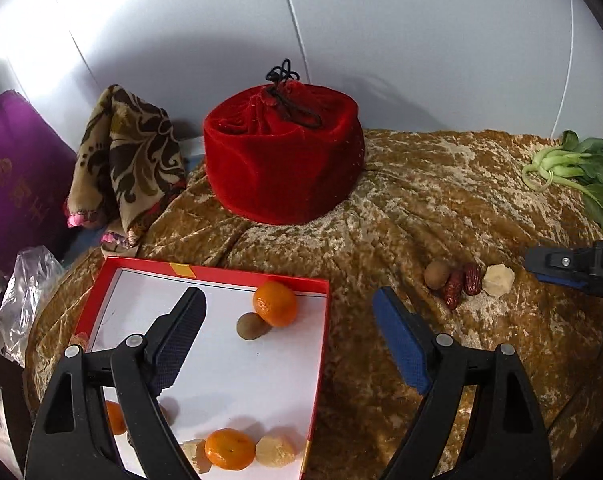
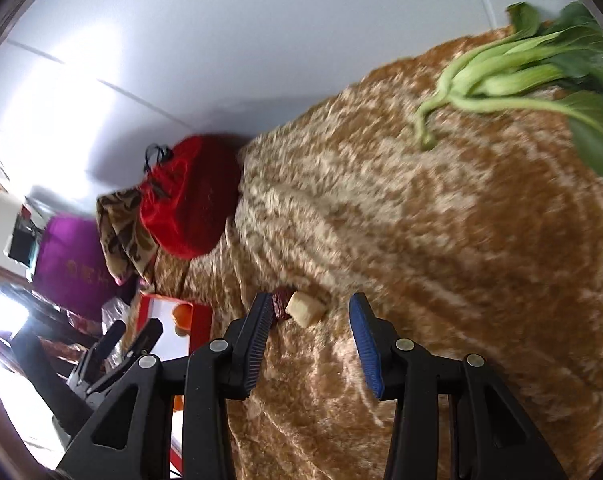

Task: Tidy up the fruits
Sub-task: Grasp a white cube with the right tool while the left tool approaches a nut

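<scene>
The left claw point(image 1: 289, 320) hangs with its jaws wide apart and nothing between them, one finger over the white floor of the red box point(image 1: 319, 360), the other over the gold cloth point(image 1: 401, 208) just past the box's right wall. The box lies at the near left part of the bench. Inside it, near the far wall, an orange point(image 1: 275, 303) touches a small brown fruit point(image 1: 251, 326). Along its near wall a second orange point(image 1: 229, 449) sits between two pale peeled chunks point(image 1: 275, 452), with a third orange point(image 1: 115, 416) partly hidden behind the left finger.

Out on the cloth, to the right of the box, lies a small group still outside it: a brown fruit point(image 1: 436, 274), two red dates point(image 1: 463, 283) and a pale chunk point(image 1: 498, 279), all close together.

The right claw point(image 2: 311, 308) is partly parted and empty, its tips just short of that pale chunk point(image 2: 306, 309) and a date point(image 2: 280, 303).

A red velvet pouch point(image 1: 281, 152) stands at the bench's far side, a patterned cloth point(image 1: 129, 164) beside it at the far left, and bok choy point(image 1: 573, 168) lies towards the far right edge.
</scene>
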Demonstrator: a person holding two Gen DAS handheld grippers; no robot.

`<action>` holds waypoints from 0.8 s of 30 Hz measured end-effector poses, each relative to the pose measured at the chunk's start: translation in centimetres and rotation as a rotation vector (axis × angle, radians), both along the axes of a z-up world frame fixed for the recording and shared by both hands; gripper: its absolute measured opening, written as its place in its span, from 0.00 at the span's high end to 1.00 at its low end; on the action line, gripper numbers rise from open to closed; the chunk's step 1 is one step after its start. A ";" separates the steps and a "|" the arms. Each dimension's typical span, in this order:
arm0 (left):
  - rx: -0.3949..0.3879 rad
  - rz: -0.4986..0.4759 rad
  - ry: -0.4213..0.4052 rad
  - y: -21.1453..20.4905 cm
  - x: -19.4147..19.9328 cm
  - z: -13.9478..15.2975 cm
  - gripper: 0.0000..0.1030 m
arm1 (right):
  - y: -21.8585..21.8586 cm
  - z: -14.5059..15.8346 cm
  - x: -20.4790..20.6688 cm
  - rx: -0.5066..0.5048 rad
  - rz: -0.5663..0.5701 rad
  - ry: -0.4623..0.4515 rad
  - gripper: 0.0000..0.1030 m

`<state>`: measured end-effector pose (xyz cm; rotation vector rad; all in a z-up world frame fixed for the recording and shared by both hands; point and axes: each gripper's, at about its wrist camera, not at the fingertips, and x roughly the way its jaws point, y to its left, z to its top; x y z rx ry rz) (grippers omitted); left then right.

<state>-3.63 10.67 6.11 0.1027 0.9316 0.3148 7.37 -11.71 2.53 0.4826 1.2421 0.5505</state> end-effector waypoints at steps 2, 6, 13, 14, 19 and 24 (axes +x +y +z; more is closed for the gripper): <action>0.003 -0.033 0.018 -0.6 0.5 -0.3 0.16 | 1.1 -0.6 0.0 -0.013 0.010 0.010 0.59; 0.019 -0.113 0.055 -1.7 1.2 -1.3 0.16 | 2.5 -1.4 0.4 -0.055 0.012 0.009 0.59; 0.025 -0.264 0.069 -3.8 1.8 -2.5 0.16 | 3.7 -2.9 1.2 -0.116 0.017 0.033 0.60; 0.025 -0.287 0.061 -4.2 1.9 -2.5 0.16 | 3.8 -2.9 1.2 -0.123 0.021 0.032 0.61; 0.022 -0.368 0.033 -5.8 2.6 -2.5 0.16 | 4.2 -2.8 1.1 -0.150 0.049 0.048 0.72; 0.007 -0.375 0.045 -6.2 4.2 -3.0 0.16 | 2.9 -2.1 1.0 -0.108 0.032 0.078 0.72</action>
